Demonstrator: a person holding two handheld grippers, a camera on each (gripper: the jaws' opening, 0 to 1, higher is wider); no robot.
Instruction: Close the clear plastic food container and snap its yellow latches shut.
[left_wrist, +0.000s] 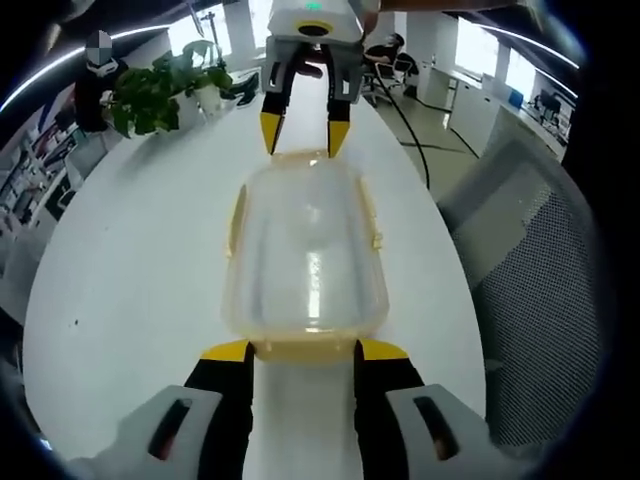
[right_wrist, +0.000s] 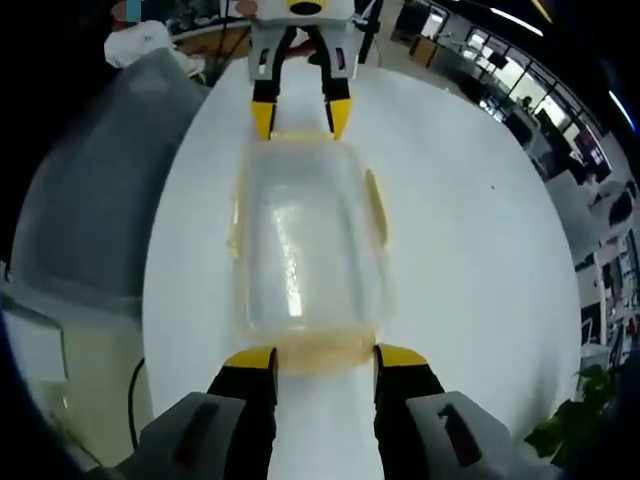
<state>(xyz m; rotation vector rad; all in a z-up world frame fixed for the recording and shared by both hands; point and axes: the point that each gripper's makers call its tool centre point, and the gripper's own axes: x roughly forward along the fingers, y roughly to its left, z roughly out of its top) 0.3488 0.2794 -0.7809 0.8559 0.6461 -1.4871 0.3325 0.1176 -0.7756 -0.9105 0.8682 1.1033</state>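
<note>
The clear plastic container (left_wrist: 305, 250) lies lengthwise on the white table (left_wrist: 130, 270) with its lid down on it. Yellow latches run along its long sides (left_wrist: 238, 220) and across both ends. My left gripper (left_wrist: 306, 350) stands open at the near end, its yellow tips on either side of the end latch (left_wrist: 305, 352). My right gripper (left_wrist: 303, 135) is open at the far end, tips just above that rim. In the right gripper view the same container (right_wrist: 305, 240) sits between my right gripper (right_wrist: 325, 358) and my left gripper (right_wrist: 300, 117).
A potted plant (left_wrist: 150, 95) stands at the far left of the table. A grey mesh chair (left_wrist: 540, 270) stands close to the table's right edge, and a black cable (left_wrist: 410, 130) runs along the floor beyond it. Office desks fill the background.
</note>
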